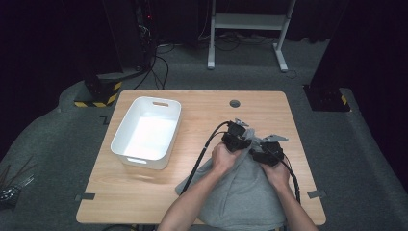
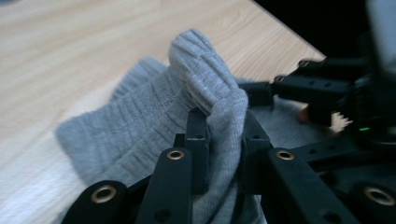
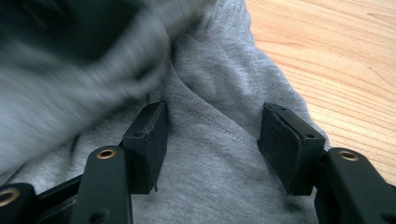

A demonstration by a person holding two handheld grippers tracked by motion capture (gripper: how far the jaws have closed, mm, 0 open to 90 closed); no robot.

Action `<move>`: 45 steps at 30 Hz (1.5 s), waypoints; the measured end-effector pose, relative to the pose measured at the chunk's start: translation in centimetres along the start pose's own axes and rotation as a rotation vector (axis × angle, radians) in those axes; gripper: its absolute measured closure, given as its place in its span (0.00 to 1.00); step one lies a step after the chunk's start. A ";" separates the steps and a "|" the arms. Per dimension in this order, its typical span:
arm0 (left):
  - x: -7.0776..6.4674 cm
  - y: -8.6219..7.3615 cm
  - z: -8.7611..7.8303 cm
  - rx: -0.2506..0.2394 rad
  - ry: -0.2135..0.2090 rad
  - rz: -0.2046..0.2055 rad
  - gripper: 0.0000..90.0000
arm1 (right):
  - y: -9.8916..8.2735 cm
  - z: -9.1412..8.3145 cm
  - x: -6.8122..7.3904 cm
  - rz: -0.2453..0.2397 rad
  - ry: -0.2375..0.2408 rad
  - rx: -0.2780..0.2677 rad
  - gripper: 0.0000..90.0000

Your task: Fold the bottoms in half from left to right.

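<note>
A grey sweatshirt-like garment (image 1: 240,192) lies bunched on the front right of the wooden table (image 1: 139,187), partly hanging over the front edge. My left gripper (image 1: 236,136) is at its far end. In the left gripper view the left gripper (image 2: 224,126) is shut on a raised fold of ribbed grey fabric (image 2: 201,79). My right gripper (image 1: 266,153) sits just to the right of it on the cloth. In the right gripper view the right gripper (image 3: 215,126) has its jaws wide apart, and smooth grey fabric (image 3: 210,84) lies flat between and below them.
An empty white plastic bin (image 1: 139,161) stands on the left half of the table. A round cable hole (image 1: 235,103) sits near the far edge. Black cables (image 1: 202,154) trail back from the grippers. A desk frame (image 1: 250,21) and dark equipment stand beyond the table.
</note>
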State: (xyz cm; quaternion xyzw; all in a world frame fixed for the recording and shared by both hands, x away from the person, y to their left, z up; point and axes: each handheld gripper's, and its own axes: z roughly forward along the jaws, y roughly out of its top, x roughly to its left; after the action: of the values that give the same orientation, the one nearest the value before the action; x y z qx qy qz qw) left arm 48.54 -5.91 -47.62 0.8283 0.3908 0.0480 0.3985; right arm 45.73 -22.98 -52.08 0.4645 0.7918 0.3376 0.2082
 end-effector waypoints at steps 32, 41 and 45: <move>2.5 -2.3 -0.3 0.096 0.207 0.118 0.89 | -0.8 -1.3 0.8 -0.016 0.044 0.042 0.44; 6.9 -3.2 -2.7 0.097 0.271 0.079 0.89 | 2.2 1.9 4.9 -0.043 0.068 0.039 0.44; 8.7 -3.1 -3.1 0.093 0.291 0.075 0.89 | 3.3 3.1 5.9 -0.047 0.070 0.031 0.44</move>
State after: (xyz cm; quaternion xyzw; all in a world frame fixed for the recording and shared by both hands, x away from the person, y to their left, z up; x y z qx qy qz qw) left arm 51.44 3.14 -49.69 0.8443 0.4148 0.1641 0.2968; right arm 46.83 -15.69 -51.92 0.4367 0.8144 0.3364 0.1811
